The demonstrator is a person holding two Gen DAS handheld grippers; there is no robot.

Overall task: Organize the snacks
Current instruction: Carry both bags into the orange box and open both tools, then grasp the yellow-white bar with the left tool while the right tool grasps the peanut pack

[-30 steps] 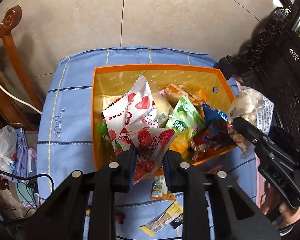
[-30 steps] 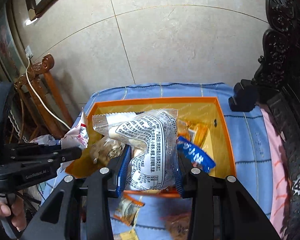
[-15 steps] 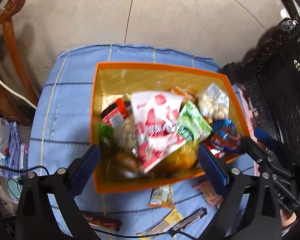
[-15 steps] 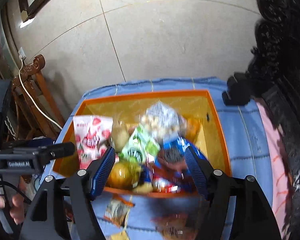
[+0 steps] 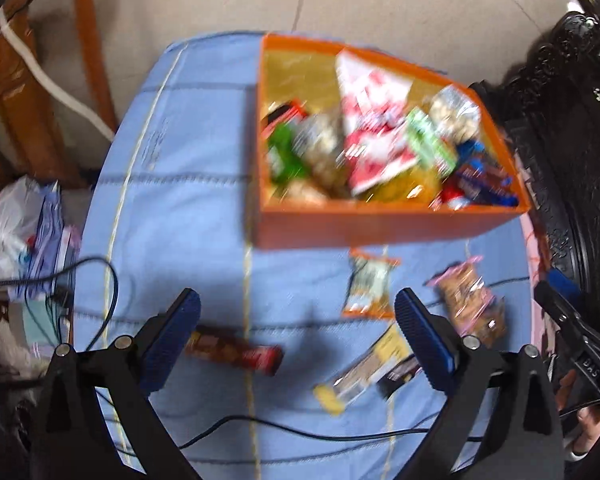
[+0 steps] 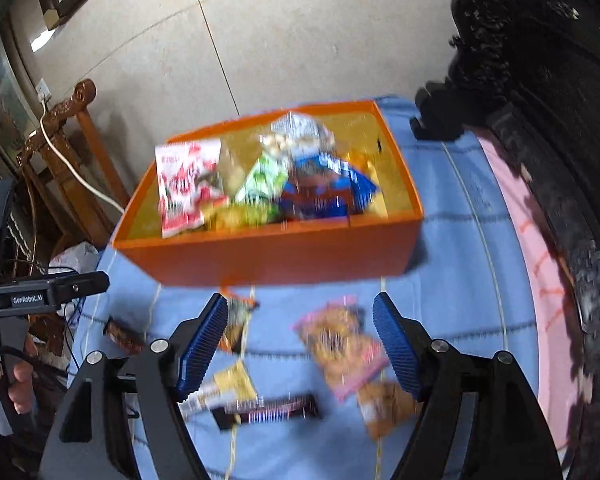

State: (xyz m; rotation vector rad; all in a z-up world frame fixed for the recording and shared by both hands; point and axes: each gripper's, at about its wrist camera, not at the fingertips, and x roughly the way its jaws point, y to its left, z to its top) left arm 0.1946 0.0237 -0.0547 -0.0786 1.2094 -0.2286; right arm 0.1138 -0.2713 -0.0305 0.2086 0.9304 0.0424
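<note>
Snacks (image 5: 376, 148): crinkly packets | orange box (image 5: 380, 226): rectangular | left tool (image 5: 298, 344), right tool (image 6: 300, 344): apart, empty

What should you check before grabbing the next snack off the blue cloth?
1. Left hand-held gripper open and holding nothing: ok.
2. Right hand-held gripper open and holding nothing: ok.
3. Snacks left outside the orange box: not ok, the pink-edged packet, dark bar and red bar lie on the cloth.
4. Pink-edged packet lined up between the right fingers: ok.
5. Black cable clear of the snacks: cannot tell, pictures are blurred.
</note>
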